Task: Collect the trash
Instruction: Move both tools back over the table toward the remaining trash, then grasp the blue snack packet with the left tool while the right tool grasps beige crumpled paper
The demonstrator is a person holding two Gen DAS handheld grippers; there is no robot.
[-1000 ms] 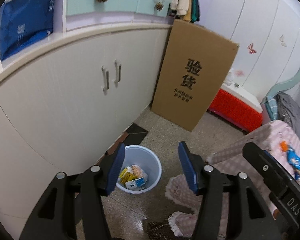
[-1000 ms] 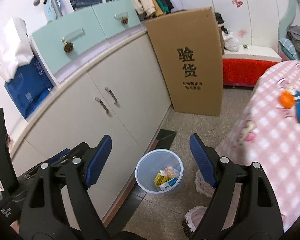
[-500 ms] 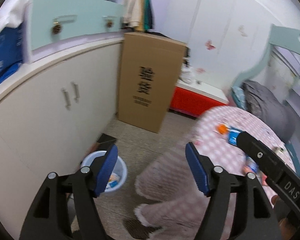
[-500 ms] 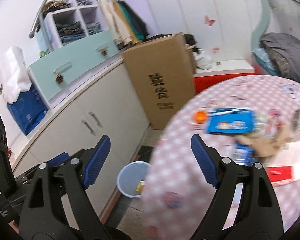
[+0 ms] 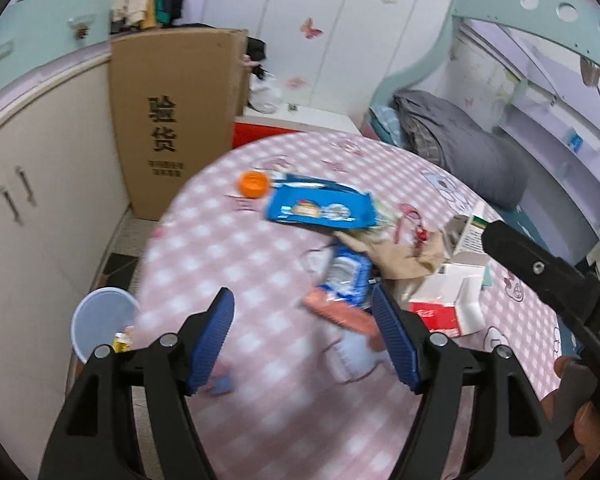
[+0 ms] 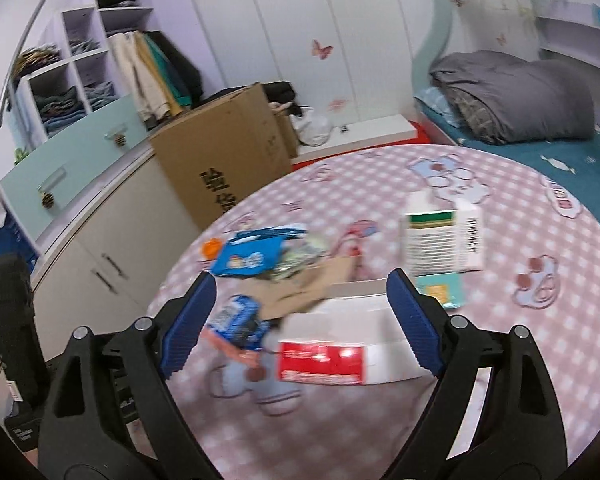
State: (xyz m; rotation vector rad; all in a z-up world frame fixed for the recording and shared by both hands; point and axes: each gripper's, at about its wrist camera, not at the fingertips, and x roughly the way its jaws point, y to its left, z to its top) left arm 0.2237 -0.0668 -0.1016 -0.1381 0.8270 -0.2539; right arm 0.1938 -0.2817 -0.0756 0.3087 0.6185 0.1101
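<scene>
Trash lies on a round table with a pink checked cloth (image 5: pixel 228 248): a blue snack wrapper (image 5: pixel 320 208), an orange cap (image 5: pixel 253 184), a small blue packet (image 5: pixel 346 274), a tan paper bag (image 5: pixel 396 256) and a red-and-white box (image 6: pixel 332 354). A pale blue bin (image 5: pixel 100 320) with trash inside stands on the floor left of the table. My left gripper (image 5: pixel 304 336) is open and empty above the table. My right gripper (image 6: pixel 300 324) is open and empty over the red-and-white box.
A white-and-green carton (image 6: pixel 440 240) and a teal card (image 6: pixel 440 292) lie further right. A tall cardboard box (image 5: pixel 172 120) leans on white cabinets (image 5: pixel 40 200). A bed with a grey quilt (image 6: pixel 516 96) is behind the table.
Both grippers swung right and up, from over the bin on the floor to over the table with the trash. Both stayed open and empty.
</scene>
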